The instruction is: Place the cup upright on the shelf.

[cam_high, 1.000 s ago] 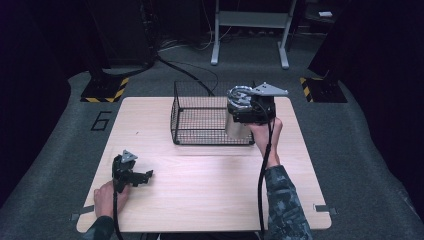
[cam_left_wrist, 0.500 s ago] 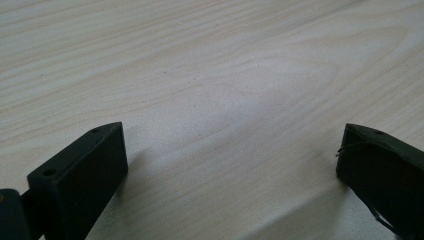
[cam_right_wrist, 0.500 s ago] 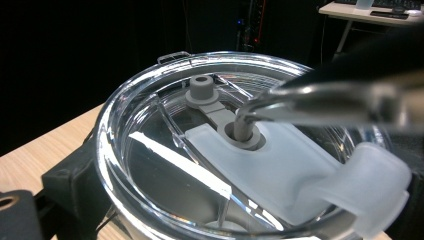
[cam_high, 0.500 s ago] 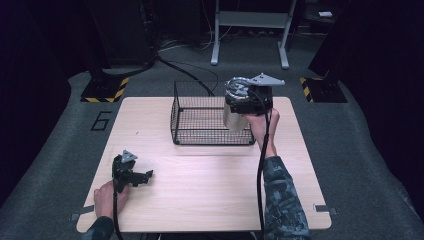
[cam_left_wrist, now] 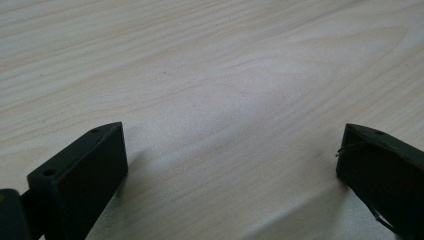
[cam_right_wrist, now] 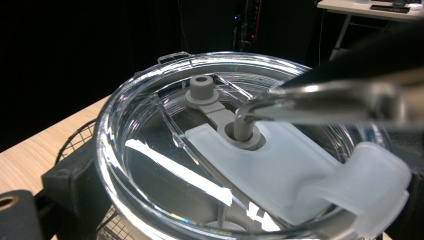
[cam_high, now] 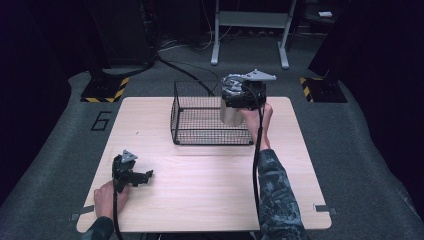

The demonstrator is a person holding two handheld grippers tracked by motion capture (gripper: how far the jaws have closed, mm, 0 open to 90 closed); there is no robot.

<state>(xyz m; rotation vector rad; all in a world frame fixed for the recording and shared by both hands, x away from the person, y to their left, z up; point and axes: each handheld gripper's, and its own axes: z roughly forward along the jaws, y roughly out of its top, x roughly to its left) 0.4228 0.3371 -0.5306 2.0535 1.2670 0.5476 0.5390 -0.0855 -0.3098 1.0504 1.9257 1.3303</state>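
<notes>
Right gripper [cam_high: 235, 102] clamped on a steel cup [cam_high: 231, 112] (clear lid) above the wire basket [cam_high: 210, 120], left gripper [cam_high: 142, 177] resting on the surface [cam_high: 200, 185], jaws spread.

One wire basket [cam_high: 200, 117] near the tabletop's far edge, one lidded steel tumbler [cam_high: 231, 112] at its right side, two grippers: left gripper [cam_high: 131, 171], right gripper [cam_high: 243, 90].
</notes>
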